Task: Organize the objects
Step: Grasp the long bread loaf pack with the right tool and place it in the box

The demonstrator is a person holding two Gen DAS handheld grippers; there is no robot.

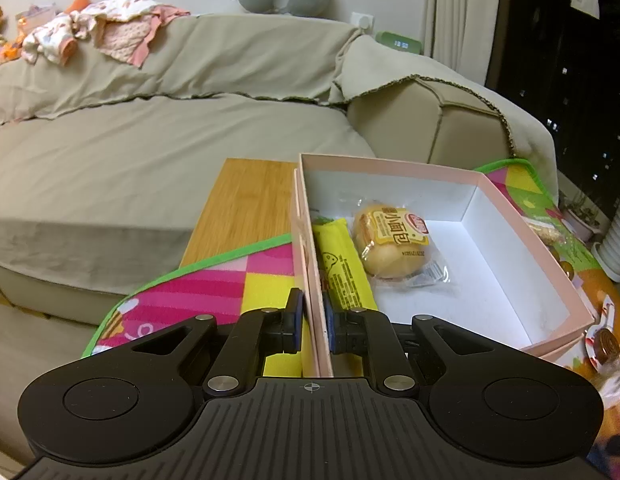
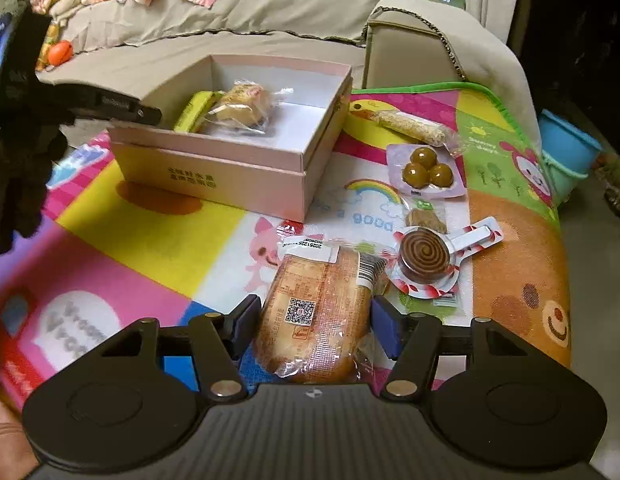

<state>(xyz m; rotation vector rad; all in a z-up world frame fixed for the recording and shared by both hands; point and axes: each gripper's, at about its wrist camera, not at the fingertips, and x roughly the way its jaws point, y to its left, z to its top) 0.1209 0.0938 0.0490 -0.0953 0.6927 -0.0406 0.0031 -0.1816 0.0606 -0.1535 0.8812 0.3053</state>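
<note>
A colourful play mat (image 2: 158,236) is spread as the bearing surface. On it are set a pink box (image 2: 230,168), a wrapped bread (image 2: 321,308), a spiral lollipop (image 2: 423,258) (in wrapper), three brown balls (image 2: 427,170) and a cereal bar (image 2: 409,126).

Both tongs angled downward, one clamped, one half-wide

Left tongs (image 1: 313,320) pinch the pink box wall (image 1: 315,280) between their blue pads; right tongs (image 2: 314,328) stand partly open around a wrapped bread (image 2: 313,312), pads not clearly pressing.
</note>
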